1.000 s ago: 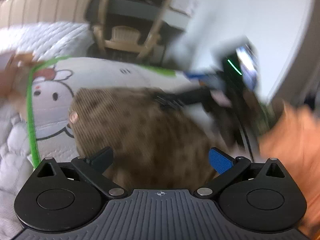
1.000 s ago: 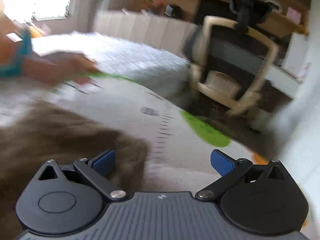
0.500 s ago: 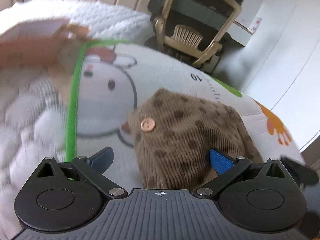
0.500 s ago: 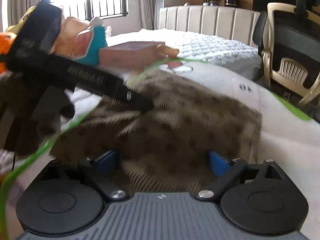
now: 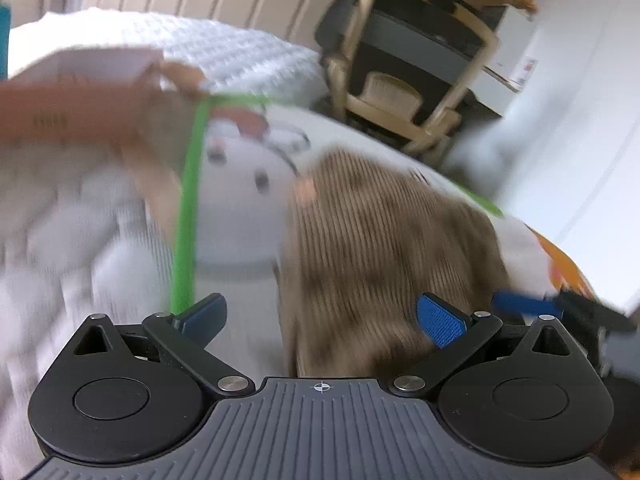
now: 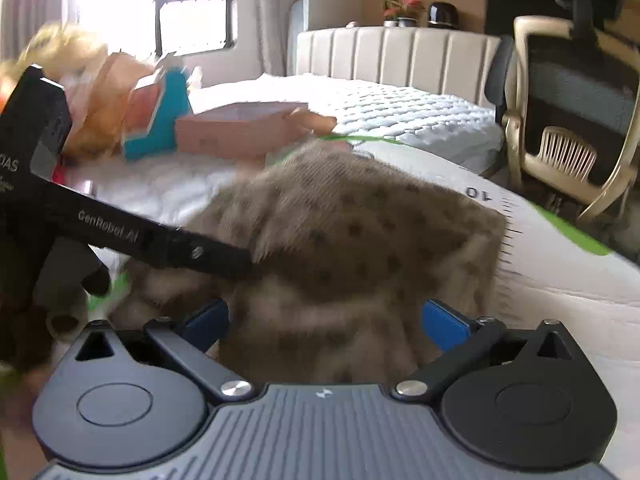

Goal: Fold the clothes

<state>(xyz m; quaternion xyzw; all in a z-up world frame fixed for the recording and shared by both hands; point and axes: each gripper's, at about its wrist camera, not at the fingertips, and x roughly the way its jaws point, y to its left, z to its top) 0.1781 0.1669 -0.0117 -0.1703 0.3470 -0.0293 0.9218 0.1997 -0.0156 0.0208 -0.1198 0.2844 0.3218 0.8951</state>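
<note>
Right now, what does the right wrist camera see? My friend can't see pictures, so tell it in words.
A brown spotted corduroy garment lies bunched on a white mat with a green edge, just ahead of the open right gripper. The left gripper pokes in from the left onto the cloth; behind are a bed and a chair.

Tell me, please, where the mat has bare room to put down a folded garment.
Free: white mat right of the brown corduroy garment, toward the chair. Also the rabbit print between garment and green border. Crowded: left side, with the cardboard box.
</note>
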